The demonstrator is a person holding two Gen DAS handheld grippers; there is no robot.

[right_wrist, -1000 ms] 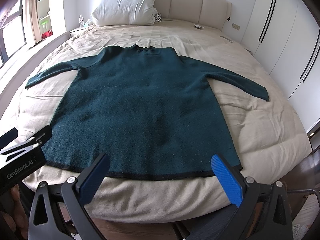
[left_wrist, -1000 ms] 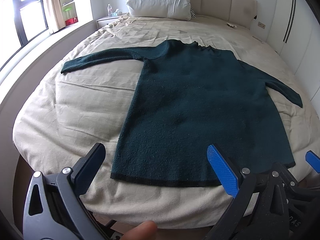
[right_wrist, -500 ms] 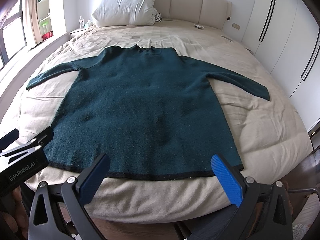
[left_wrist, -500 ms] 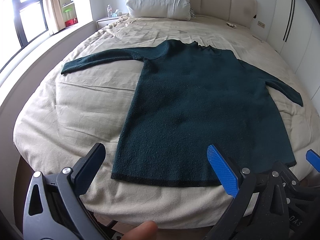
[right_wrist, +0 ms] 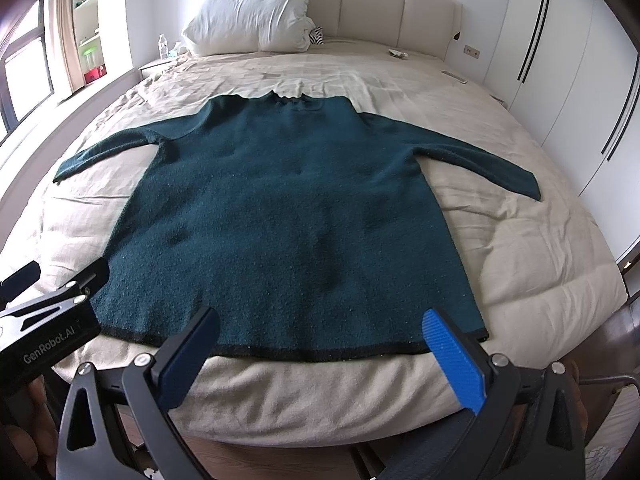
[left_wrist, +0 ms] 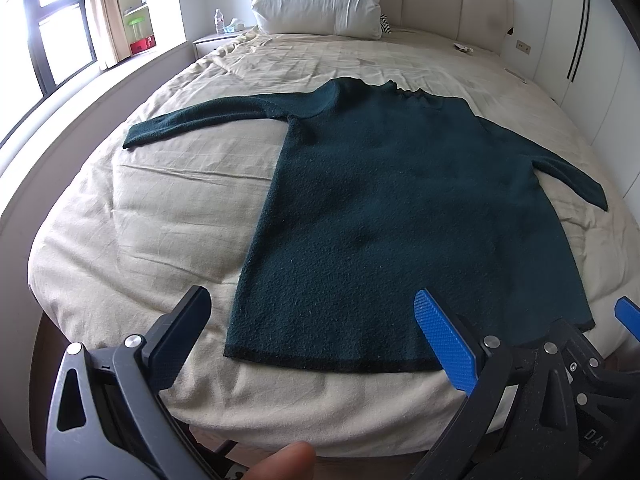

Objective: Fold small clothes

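— Where was the sweater (right_wrist: 288, 216) when you looked?

— It lay flat on the bed (right_wrist: 520, 248), front side down or up I could not say, with the collar toward the pillow (right_wrist: 252, 16) and the dark hem (right_wrist: 320, 354) close to the foot edge. Both sleeves were stretched out to the sides. I think it was spread so on purpose, because a flat garment is easier to fold in straight lines.

— And the two grippers?

— Both were held low, just past the foot of the bed, above the hem but not touching it. The left gripper (left_wrist: 312, 336) was spread wide, with nothing between its fingers. The right gripper (right_wrist: 320, 344) was spread wide too, and empty. They were side by side; from the right camera I could see the left one at the edge of the view.

— Why so wide?

— My guess is that each was made ready to take a piece of the hem or a bottom corner. No fold was begun yet.

— Any difficulty you expected?

— The knit looked thick and soft, so a pinch might catch the bed cover under it as well.
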